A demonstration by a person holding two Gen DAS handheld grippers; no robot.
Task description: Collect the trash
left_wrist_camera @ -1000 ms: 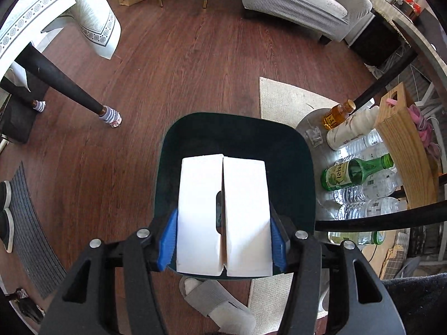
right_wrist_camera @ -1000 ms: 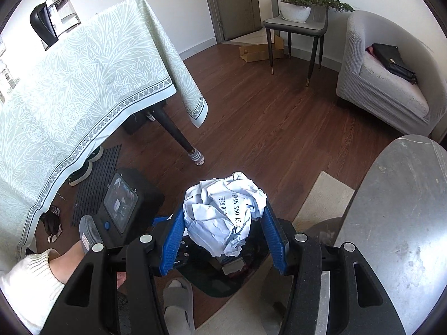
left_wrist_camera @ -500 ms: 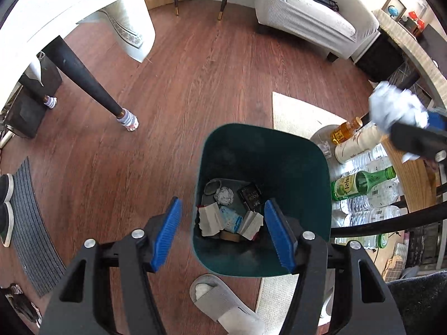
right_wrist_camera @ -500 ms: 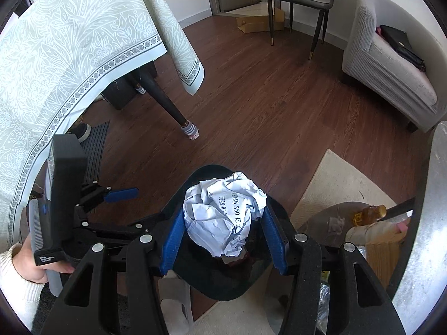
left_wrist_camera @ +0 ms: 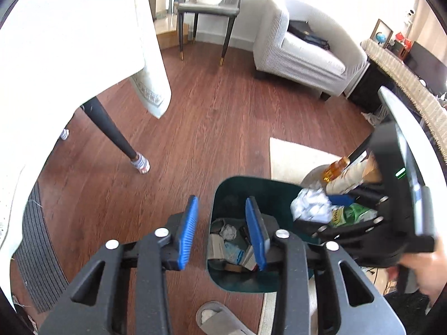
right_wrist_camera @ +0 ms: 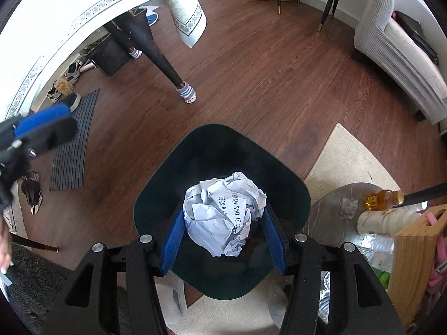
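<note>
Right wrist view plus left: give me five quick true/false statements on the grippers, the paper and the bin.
1. The right gripper grips a crumpled white paper ball with printed text. True.
2. That ball hangs over the open dark green plastic bin. True.
3. The bin is empty. False: the left wrist view shows boxes and wrappers at its bottom.
4. The left gripper holds a white carton. False: nothing is between its blue pads, and its jaws are closing.
5. A glass bottle of amber liquid stands inside the bin. False: it lies on a low grey round table beside the bin.
</note>
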